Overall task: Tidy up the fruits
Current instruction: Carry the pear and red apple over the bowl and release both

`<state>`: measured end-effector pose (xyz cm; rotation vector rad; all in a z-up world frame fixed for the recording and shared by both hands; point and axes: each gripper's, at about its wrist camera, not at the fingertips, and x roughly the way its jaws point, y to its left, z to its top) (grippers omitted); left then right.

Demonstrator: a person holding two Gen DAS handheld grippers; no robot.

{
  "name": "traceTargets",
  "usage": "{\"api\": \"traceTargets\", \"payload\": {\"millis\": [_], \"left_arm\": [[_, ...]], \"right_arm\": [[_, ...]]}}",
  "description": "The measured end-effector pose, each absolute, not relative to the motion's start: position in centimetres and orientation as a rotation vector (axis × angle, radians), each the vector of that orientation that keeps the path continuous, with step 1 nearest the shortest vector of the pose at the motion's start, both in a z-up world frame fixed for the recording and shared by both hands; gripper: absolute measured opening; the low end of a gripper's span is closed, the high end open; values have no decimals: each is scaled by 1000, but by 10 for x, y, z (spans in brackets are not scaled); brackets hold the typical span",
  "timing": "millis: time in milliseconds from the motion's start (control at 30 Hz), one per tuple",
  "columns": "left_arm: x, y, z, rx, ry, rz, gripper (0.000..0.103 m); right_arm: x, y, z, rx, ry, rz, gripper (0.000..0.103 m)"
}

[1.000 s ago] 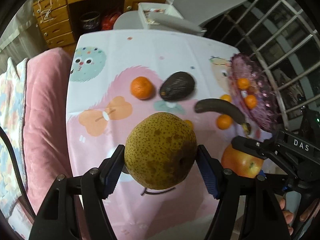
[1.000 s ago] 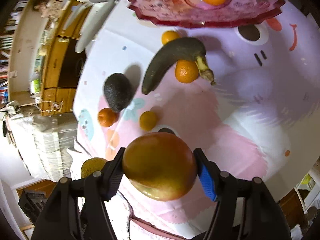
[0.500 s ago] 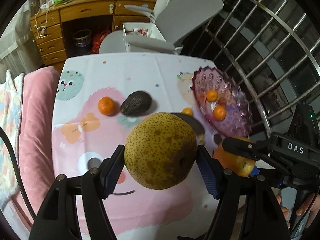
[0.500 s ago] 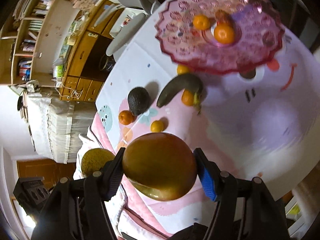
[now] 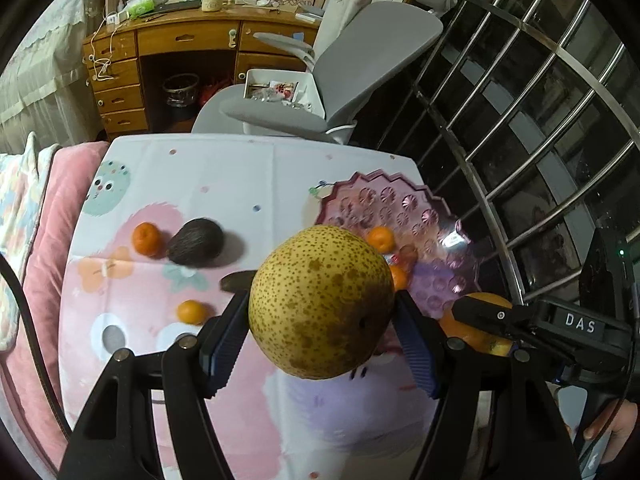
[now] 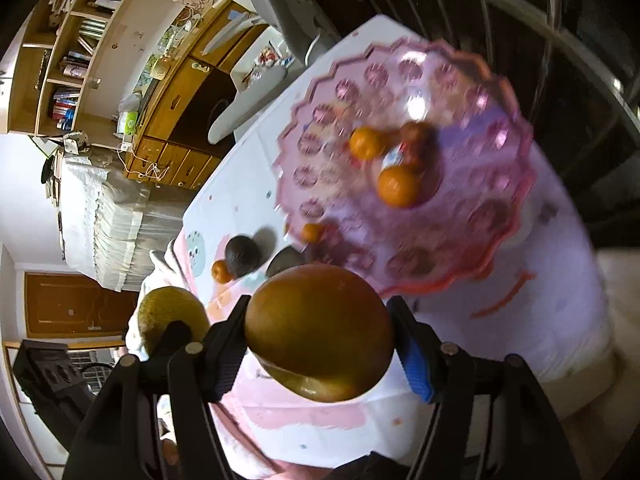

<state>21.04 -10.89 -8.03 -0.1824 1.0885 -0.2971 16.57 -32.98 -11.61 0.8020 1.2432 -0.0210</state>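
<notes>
My left gripper [image 5: 322,326] is shut on a speckled yellow-brown pear [image 5: 320,300], held above the table near the front of the pink fruit plate [image 5: 400,208]. My right gripper [image 6: 320,340] is shut on a red-orange apple [image 6: 318,330], just short of the plate [image 6: 460,92]. In the left wrist view the apple [image 5: 478,322] and right gripper show at the right. Tangerines [image 6: 398,186] lie in the plate. On the cloth rest an avocado [image 5: 195,242], two tangerines [image 5: 147,238] and a banana [image 5: 236,280], mostly hidden behind the pear.
The cartoon tablecloth [image 5: 224,176] covers the table. A grey office chair [image 5: 340,64] stands behind it, a wooden desk [image 5: 168,40] farther back. A metal window grille [image 5: 520,100] runs along the right. A pink cushion [image 5: 52,216] lies at the left.
Both grippers have risen and moved right toward the pink plate with their fruits still gripped. The plate now sits larger and nearer the centre in both views.
</notes>
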Motion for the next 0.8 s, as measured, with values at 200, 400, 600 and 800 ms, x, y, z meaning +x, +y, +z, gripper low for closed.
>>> {"api": "traceTargets", "payload": {"millis": [200,400,600,800], "left_arm": [[230,-149,-87,-167,1102,-294,70],[253,-185,-119,-148,1177,-310,70],[274,-212,-158,-146,1234,-303,70],[287,-229,-191,-142,1276,-286,70]], "right_arm": [[179,-369,-118,711,1224,-42,67],[197,-391,-132,587,1232,-28,67],[212,-397,-153,467,1284,-12,67],[220,-398,-175,381,1335,-10,68]]}}
